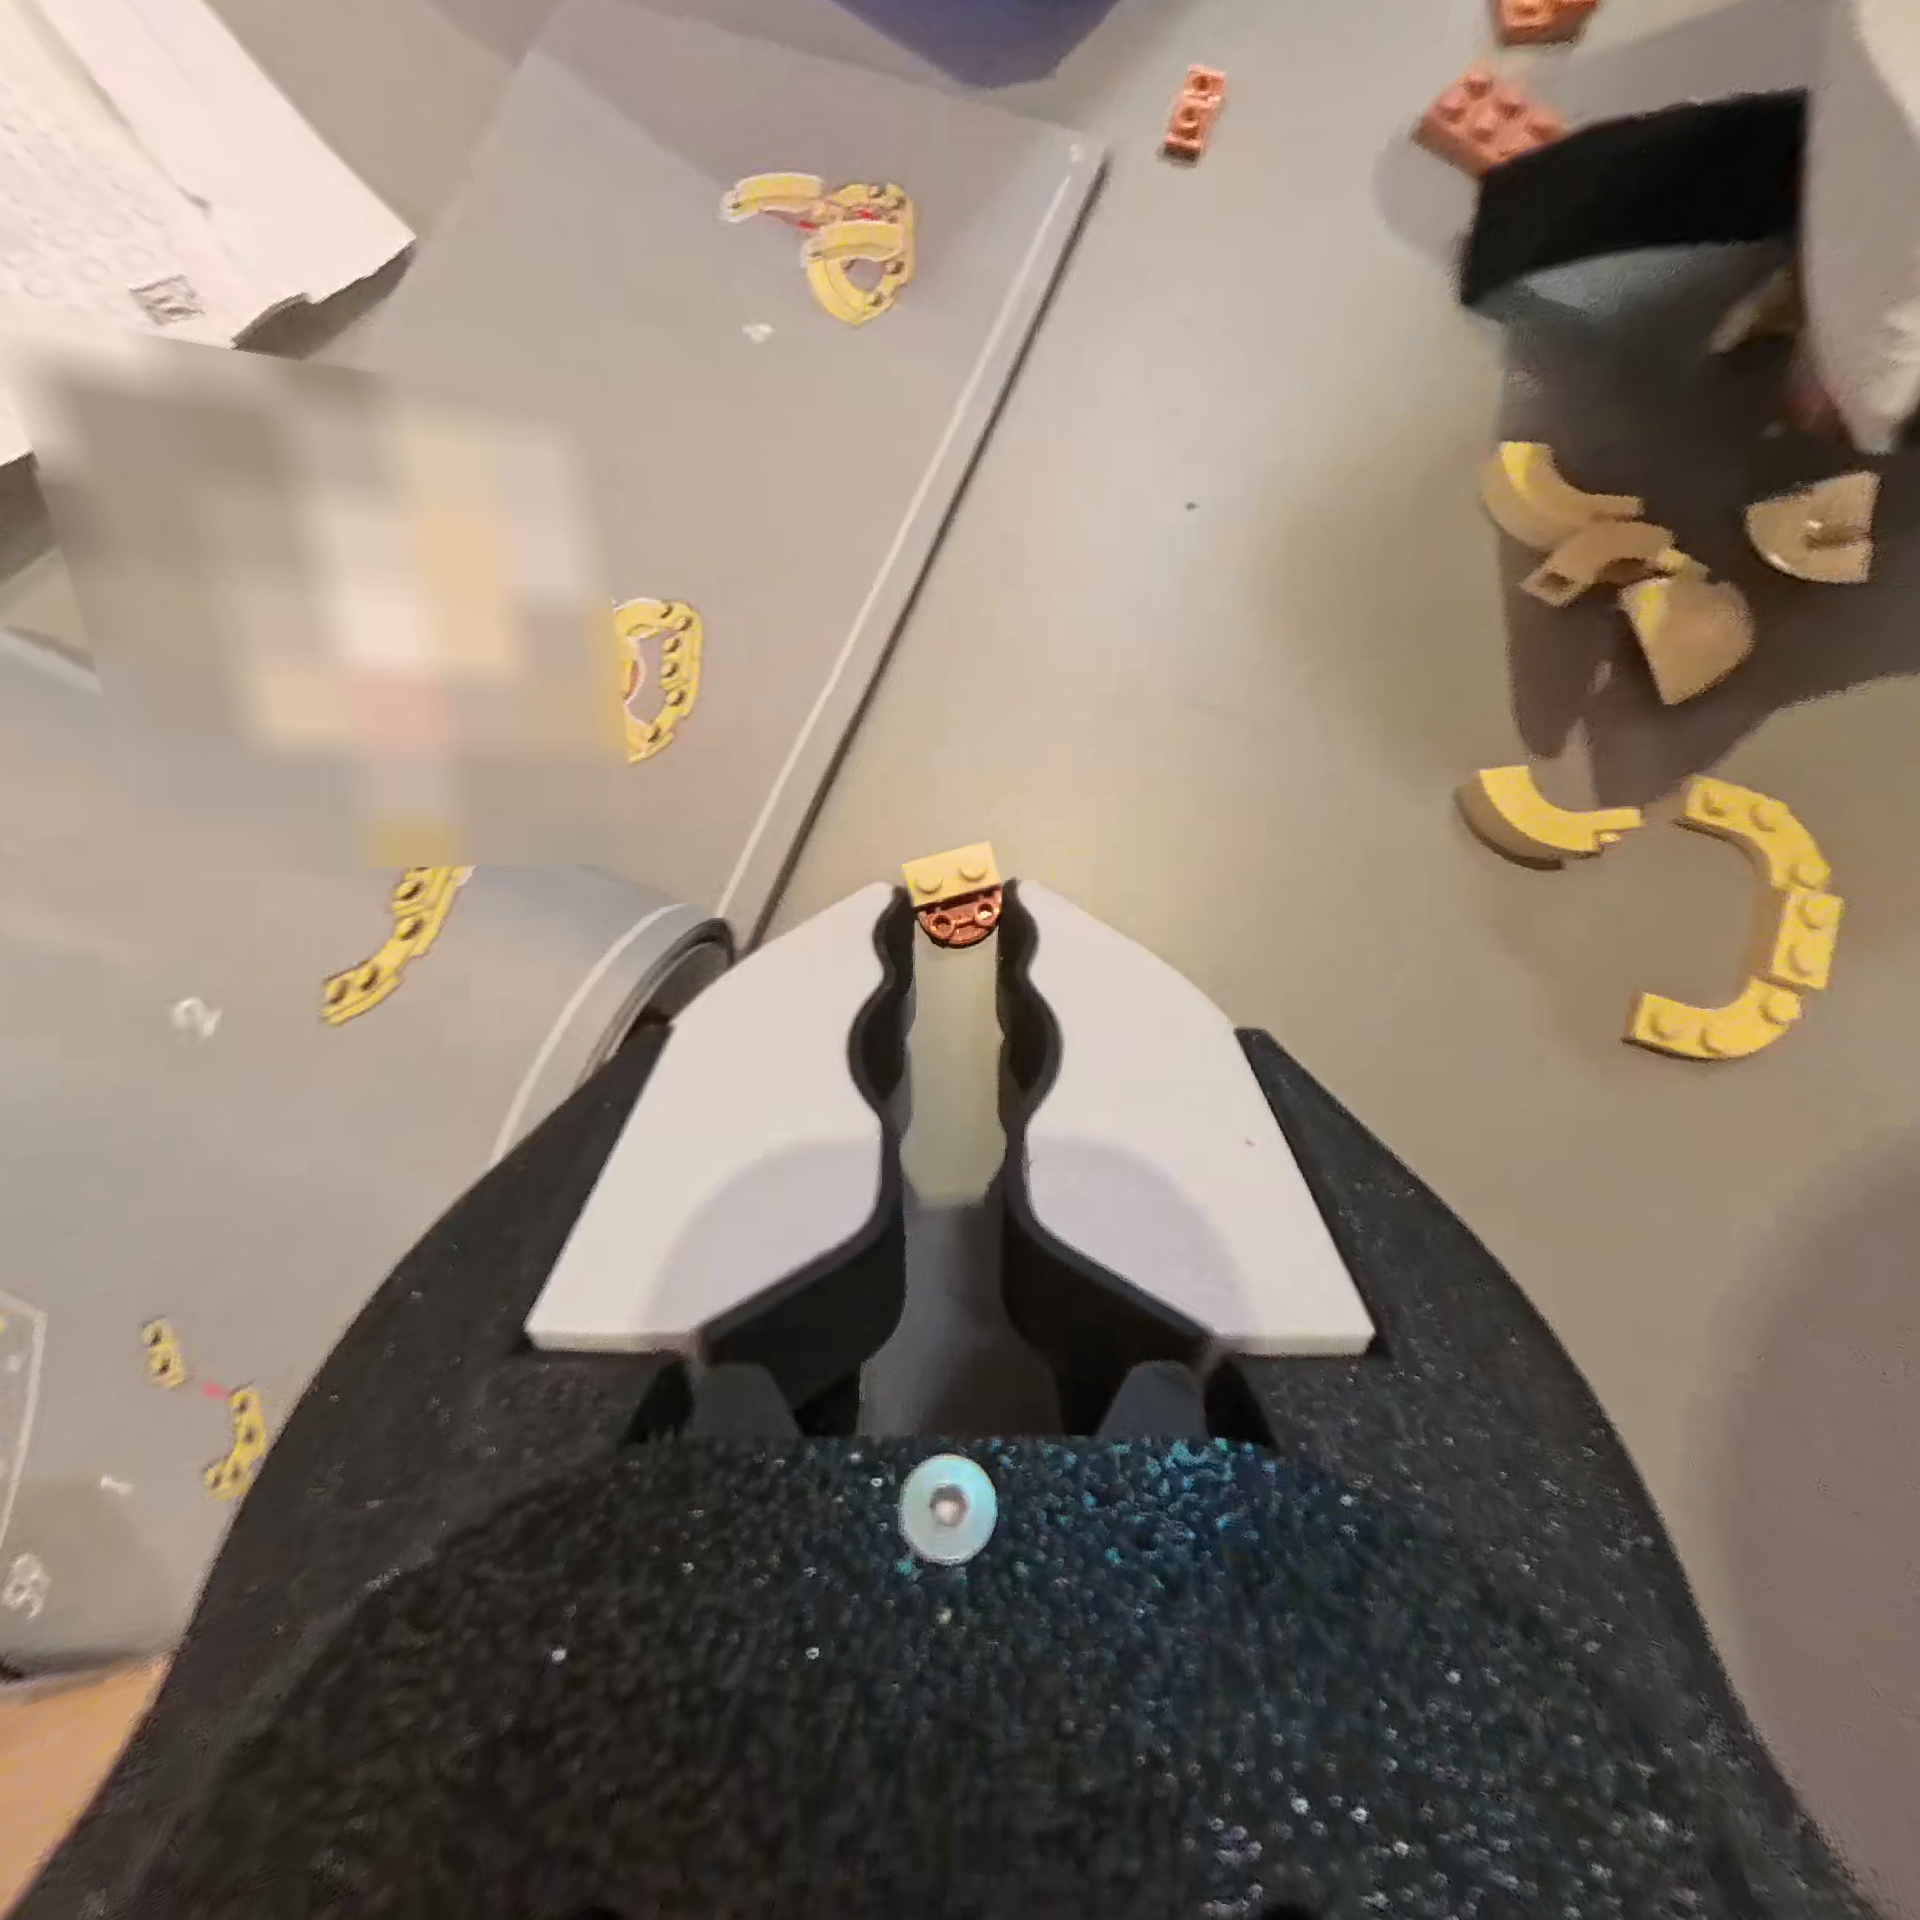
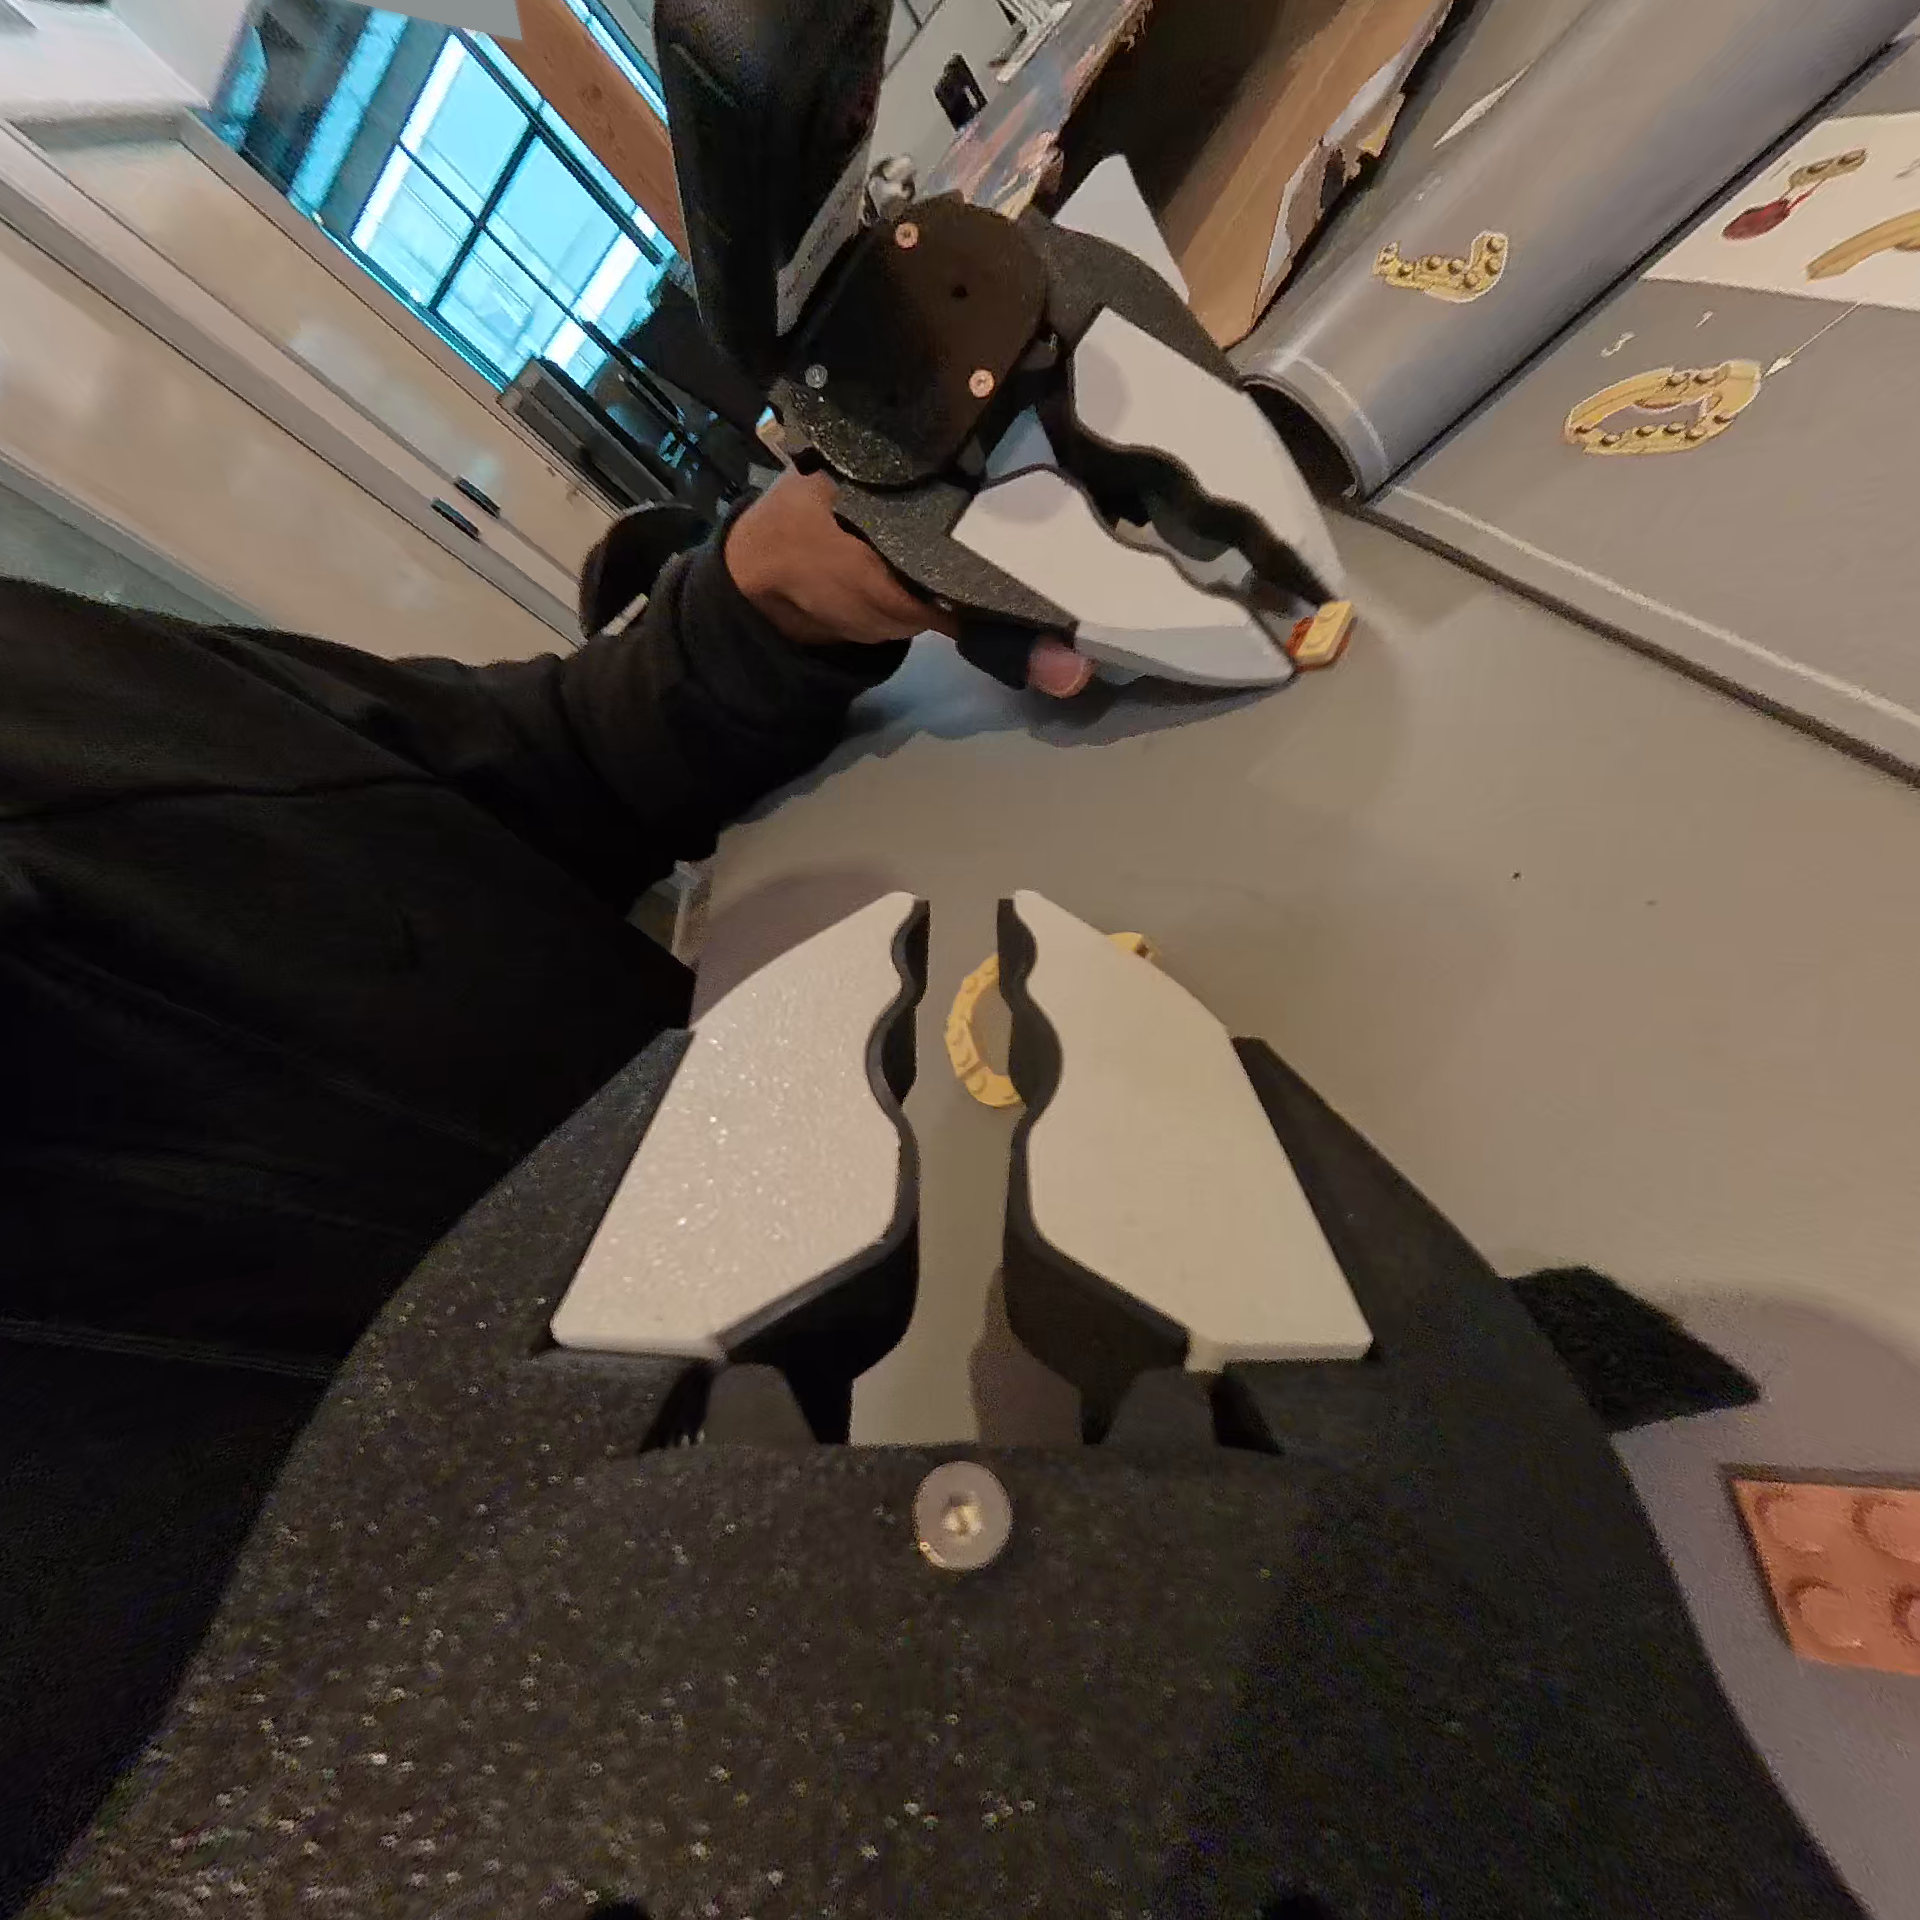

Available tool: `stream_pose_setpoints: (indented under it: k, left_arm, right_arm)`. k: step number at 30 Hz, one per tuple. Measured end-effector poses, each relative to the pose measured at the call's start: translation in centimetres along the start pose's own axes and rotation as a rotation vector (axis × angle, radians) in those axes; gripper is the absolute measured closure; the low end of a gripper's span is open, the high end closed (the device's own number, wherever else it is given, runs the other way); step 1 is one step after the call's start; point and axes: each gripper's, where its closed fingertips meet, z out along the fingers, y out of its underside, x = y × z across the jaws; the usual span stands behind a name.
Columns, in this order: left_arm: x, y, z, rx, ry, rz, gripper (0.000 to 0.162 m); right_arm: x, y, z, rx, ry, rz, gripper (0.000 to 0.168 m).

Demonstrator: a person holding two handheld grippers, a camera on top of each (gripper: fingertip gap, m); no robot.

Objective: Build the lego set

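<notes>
Lego pieces lay scattered on the grey desk (image 1: pixel 1195 644). We held a small tan plate with a brown round piece under it (image 1: pixel 954 894) pinched at the very tips of our left gripper (image 1: pixel 954 902), its fingers closed on it, just above the desk near the raised edge of the open instruction booklet (image 1: pixel 582 436). Our right gripper (image 2: pixel 961 914) hung over a yellow curved assembly (image 2: pixel 977 1039), its fingers slightly parted and holding nothing. Off to the right of the left gripper lay loose tan arches (image 1: pixel 1621 571), and beyond them copper plates (image 1: pixel 1486 125). Between the booklet edge and these pieces the desk gave open room.
</notes>
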Motion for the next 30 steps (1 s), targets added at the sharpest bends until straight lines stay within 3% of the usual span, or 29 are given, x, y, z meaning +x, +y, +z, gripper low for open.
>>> stream_pose_setpoints:
  k: [6,11,15,20,30]
  left_arm:
    - [3.7,-0.2,0.0,0.019,0.172,0.17,0.147]
    - [6.8,0.0,-0.6,0.021,0.329,0.255,0.147]
    - [7.8,0.2,-1.0,0.033,0.396,0.268,0.147]
    - [8.2,0.1,-1.5,0.065,0.447,0.252,0.147]
    - [8.7,0.6,-1.9,0.064,0.47,0.287,0.147]
  right_arm:
    - [0.7,0.9,0.0,-0.155,0.114,-0.245,0.154]
    - [1.8,1.5,0.5,-0.378,0.225,-0.608,0.153]
    - [2.2,1.1,1.9,-0.52,0.199,-0.856,0.15]
    - [2.5,2.3,3.8,-0.662,0.113,-0.962,0.148]
    - [3.5,3.1,3.7,-0.712,0.096,-0.973,0.156]
